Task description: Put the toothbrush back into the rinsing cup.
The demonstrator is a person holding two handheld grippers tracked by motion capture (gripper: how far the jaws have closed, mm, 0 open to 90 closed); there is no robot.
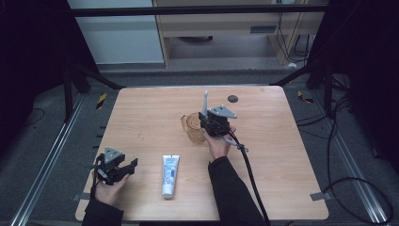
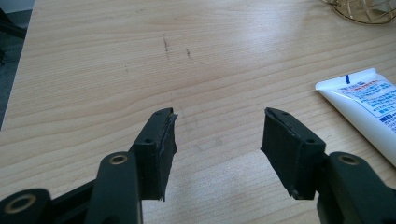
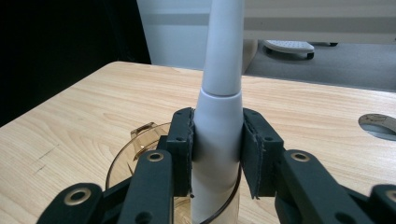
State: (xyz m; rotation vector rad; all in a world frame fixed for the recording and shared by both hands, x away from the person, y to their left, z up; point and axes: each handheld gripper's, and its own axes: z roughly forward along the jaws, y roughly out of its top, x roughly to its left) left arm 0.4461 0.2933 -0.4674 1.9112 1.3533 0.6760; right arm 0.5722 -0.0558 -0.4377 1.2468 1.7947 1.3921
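Note:
My right gripper [image 1: 210,123] [image 3: 217,140] is shut on a white electric toothbrush [image 3: 221,79] [image 1: 205,103], which stands upright with its lower end inside a clear amber cup [image 1: 193,127] [image 3: 135,154] at the table's middle. Both pads [image 3: 184,149] press on the thick white handle just above the cup's rim. A white toothpaste tube [image 1: 170,175] [image 2: 369,105] lies flat near the front edge. To its left my left gripper [image 1: 123,171] [image 2: 218,149] rests low over bare wood, open, with nothing between its jaws.
The wooden table [image 1: 150,113] has a round dark hole [image 1: 232,98] [image 3: 379,125] at the back right. A black cable [image 1: 249,174] trails from the right gripper toward the front edge. Dark frame struts and floor cables surround the table.

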